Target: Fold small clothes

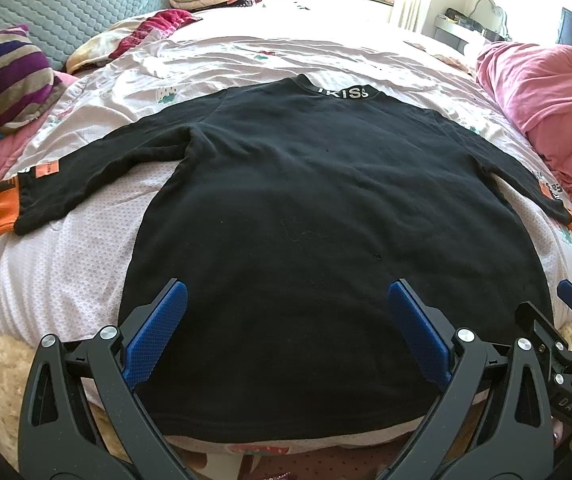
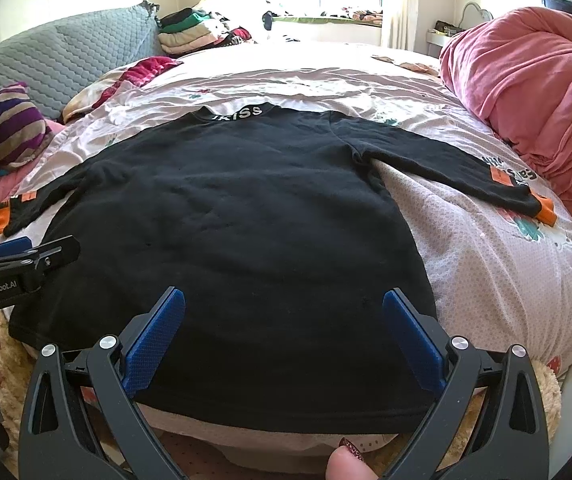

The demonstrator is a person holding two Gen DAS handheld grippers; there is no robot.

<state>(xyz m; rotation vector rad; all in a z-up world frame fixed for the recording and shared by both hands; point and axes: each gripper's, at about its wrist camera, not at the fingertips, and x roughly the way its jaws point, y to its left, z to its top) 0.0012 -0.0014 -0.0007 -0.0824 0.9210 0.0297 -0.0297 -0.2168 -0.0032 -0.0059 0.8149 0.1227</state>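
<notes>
Lying flat on the pale pink patterned bedsheet, your black long-sleeved sweatshirt with orange cuffs is spread back-up, both sleeves angled outward, white lettering on the collar at the far end, hem nearest you. Your left gripper hovers over the hem, jaws wide apart, holding nothing; your right gripper likewise, spread and empty.

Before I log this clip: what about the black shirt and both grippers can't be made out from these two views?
- Black shirt: side facing the bedsheet is hidden in both views.
- Sleeve print: too distorted to read, right wrist view.
- Right gripper, left gripper: open; height above the fabric unclear.
</notes>
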